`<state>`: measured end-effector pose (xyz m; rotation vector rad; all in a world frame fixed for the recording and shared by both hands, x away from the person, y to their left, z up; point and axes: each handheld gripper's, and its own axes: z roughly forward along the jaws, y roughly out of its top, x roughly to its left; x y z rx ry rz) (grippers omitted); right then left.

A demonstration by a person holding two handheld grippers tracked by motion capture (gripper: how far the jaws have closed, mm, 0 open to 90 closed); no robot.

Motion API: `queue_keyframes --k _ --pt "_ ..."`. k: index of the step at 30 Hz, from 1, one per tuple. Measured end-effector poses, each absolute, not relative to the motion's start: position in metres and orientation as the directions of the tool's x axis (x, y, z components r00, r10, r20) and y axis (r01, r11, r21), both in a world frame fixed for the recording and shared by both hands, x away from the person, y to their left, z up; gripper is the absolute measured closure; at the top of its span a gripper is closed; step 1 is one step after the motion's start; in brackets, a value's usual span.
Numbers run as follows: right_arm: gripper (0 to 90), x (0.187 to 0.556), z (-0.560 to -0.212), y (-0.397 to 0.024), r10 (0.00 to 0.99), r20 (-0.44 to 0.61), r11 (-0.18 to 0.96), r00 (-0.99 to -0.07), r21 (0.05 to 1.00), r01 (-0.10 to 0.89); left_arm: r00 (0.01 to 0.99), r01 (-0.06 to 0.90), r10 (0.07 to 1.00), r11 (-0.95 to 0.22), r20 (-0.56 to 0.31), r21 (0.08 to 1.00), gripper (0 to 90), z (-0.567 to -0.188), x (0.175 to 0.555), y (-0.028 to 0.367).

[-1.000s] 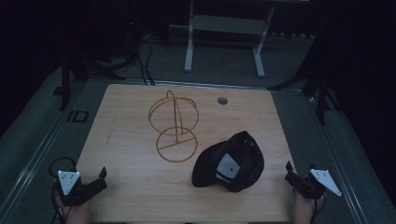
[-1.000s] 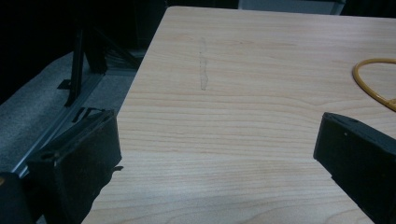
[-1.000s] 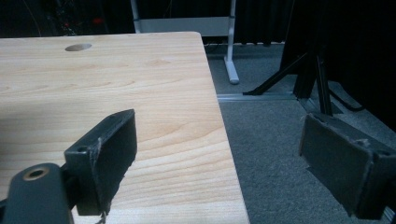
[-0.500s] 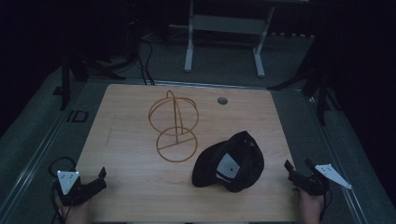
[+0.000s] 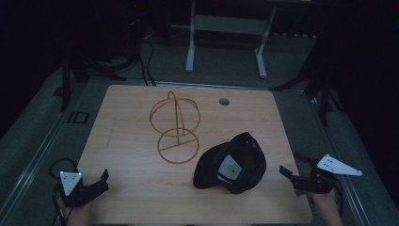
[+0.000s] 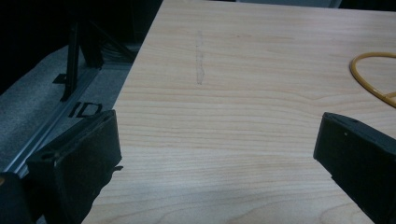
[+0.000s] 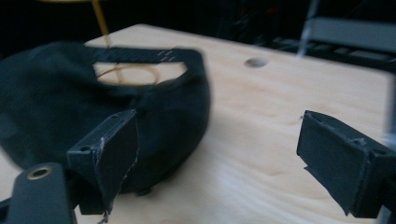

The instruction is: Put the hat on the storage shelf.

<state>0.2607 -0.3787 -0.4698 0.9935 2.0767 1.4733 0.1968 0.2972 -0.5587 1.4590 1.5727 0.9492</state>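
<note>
Dark floor and black stands surround a pale wooden tabletop (image 5: pixel 131 141) with a small round grommet hole (image 5: pixel 224 101) near its far edge. A metal-legged frame (image 5: pixel 226 37) stands on the floor beyond the tabletop.

On the near right part of the tabletop lies a black fabric baseball cap (image 5: pixel 233 162), upside down with its hollow facing up and a white label (image 5: pixel 229 165) showing inside. Just to its left, near the middle of the tabletop, stands a gold wire hat stand (image 5: pixel 175 125) made of a flat ring base, an upright rod and an arched hoop on top; its base ring lies close to the cap's edge, and whether they touch cannot be told.

At the near left corner, the left gripper (image 5: pixel 101 180) is held low over the tabletop's edge, its fingers spread wide with nothing between them. In the left gripper view the two black fingers (image 6: pixel 84 158) frame bare wood, with a curve of the gold ring at the far right.

At the near right edge, the right gripper (image 5: pixel 291 168) points toward the cap and sits near it but apart, fingers spread and holding nothing. In the right gripper view the cap sits just beyond the left-hand finger (image 7: pixel 109 154), its rear strap arching over a gap.
</note>
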Motion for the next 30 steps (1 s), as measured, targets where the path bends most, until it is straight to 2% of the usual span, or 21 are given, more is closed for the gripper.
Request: queue_keyframes --k 7,17,30 --pt "12.4 0.272 -0.484 -0.355 0.636 0.176 0.218 -0.751 0.893 0.394 -0.031 0.423 0.998 0.061 -0.052 0.904 1.2 -0.559 0.197 0.297" --pt "12.2 0.275 -0.475 -0.331 0.554 0.147 0.249 -0.819 0.91 0.332 -0.017 0.429 0.999 0.043 -0.039 0.902 1.2 -0.559 0.197 0.295" --pt "12.1 0.3 -0.498 -0.33 0.518 0.274 0.227 -0.811 0.869 0.439 0.026 0.423 0.999 0.014 -0.027 0.906 1.2 -0.559 0.198 0.291"
